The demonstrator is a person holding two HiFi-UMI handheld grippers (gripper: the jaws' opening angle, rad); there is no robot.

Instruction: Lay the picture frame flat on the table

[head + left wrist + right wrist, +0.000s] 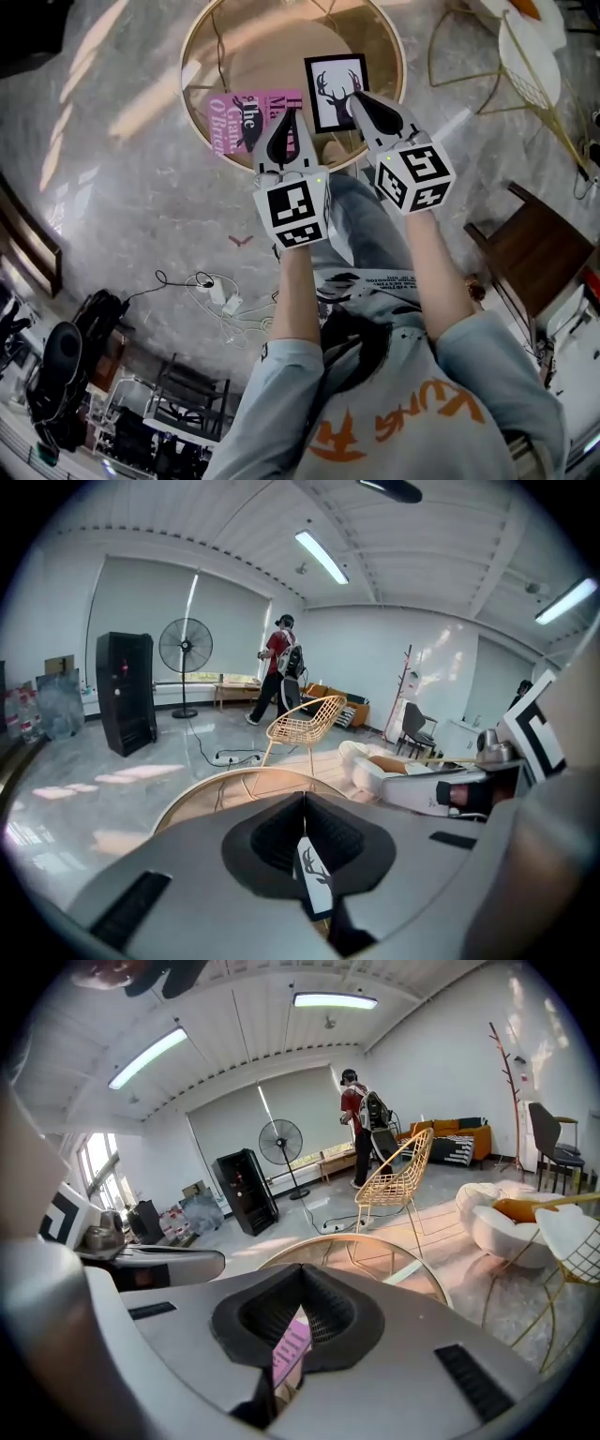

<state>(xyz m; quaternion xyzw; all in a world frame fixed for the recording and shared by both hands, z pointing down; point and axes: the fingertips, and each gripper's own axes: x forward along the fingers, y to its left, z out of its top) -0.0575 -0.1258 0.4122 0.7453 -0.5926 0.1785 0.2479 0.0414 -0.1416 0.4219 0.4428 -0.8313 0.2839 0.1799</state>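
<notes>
Nearest the lens, a pale blue shirt (pixel 394 412) with orange lettering is seen, both forearms stretched forward from it. Beyond, grey marbled floor (pixel 122 187) is spread across the whole head view. A round table (pixel 192 66) with a gold rim and a glass top is found at top centre, and a dark wooden chair (pixel 530 253) is set well apart at the right. Over the table's near edge the left gripper (pixel 287 117) is held, its jaws pressed together with nothing between them; in its own view only a sliver of the deer print is glimpsed beyond the closed pads. Just beside it the right gripper (pixel 362 101) is held likewise, jaws met tip to tip and empty, a strip of pink showing behind them. A pink book (pixel 239 117) is laid on the glass at the left. The picture frame (pixel 336 86), black-edged with a deer silhouette, is seen lying face up on the tabletop just right of the book; no contact with either gripper can be made out.
</notes>
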